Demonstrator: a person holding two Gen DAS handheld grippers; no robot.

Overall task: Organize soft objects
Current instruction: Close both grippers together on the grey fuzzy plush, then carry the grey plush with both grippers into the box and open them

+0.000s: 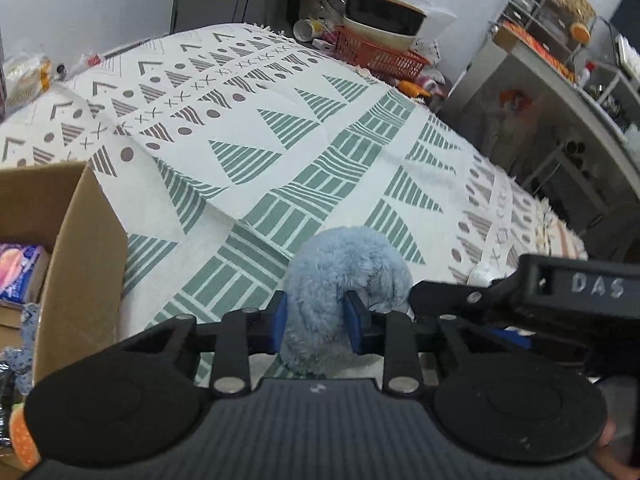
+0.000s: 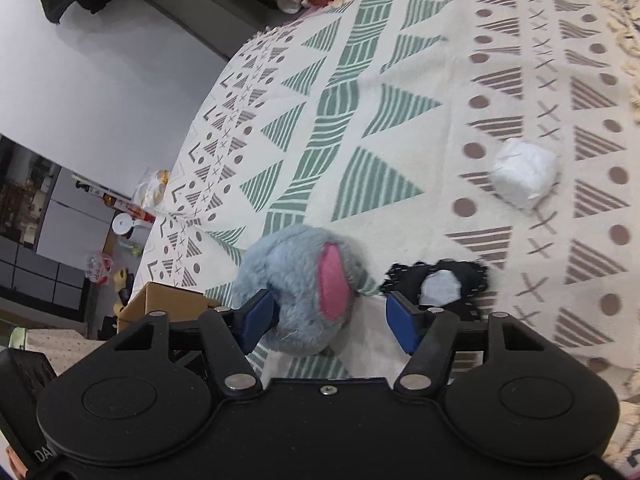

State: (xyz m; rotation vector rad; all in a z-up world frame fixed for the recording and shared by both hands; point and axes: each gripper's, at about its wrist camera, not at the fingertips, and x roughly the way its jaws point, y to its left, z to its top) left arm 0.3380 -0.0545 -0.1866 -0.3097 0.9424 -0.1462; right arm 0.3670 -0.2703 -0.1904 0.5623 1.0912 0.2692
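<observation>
We see the patterned cloth (image 1: 280, 128) covering the desk, cream with green striped triangles and brown dots, filling most of both views. In the left wrist view a cardboard box (image 1: 76, 248) sits at 9 o'clock, open, touching the cloth edge; inside it we make out a pink-and-purple packet (image 1: 18, 272) and some grey-blue knit fabric, the rest too cramped to tell. At 12 o'clock, at the far end of the desk, an orange basket (image 1: 384, 54) carries stacked bowls (image 1: 384, 16). A metal shelf unit (image 1: 560, 64) stands at 2 o'clock, off the desk.

Blue plush toy (image 1: 344, 280) lies on the cloth near the desk's near edge, just right of the box. Left gripper (image 1: 316, 316) has its jaws clenched on the plush, both blue pads pressed into the fur. Right gripper's body shows at 3 o'clock in that view, just beside the plush.

In the right wrist view the same plush toy (image 2: 296, 292) shows a pink ear patch. Right gripper (image 2: 332, 320) has its jaws released: the left pad touches the fur, the right pad stands apart from it. A black fabric piece with a pale patch (image 2: 440, 284) lies at 3 o'clock of the plush, just beside the right pad. A crumpled white wad (image 2: 524, 172) sits at 1 o'clock, well apart from both. Box corner (image 2: 168, 300) shows at 9 o'clock.
</observation>
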